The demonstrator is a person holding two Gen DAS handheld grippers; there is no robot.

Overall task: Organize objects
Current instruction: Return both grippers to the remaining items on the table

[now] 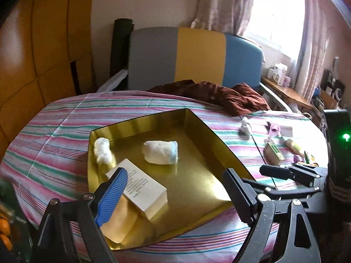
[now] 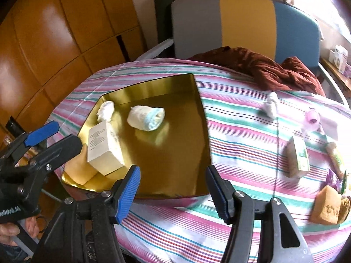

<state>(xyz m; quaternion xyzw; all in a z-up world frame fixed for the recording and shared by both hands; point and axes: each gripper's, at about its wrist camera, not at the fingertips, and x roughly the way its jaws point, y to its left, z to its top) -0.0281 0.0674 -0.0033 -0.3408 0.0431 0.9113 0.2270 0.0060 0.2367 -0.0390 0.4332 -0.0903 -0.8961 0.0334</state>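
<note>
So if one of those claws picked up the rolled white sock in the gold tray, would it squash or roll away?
The rolled sock looks soft knit, so it would probably squash and feel light. Lying on its side on the shiny gold tray, it might roll or slide if nudged.
</note>
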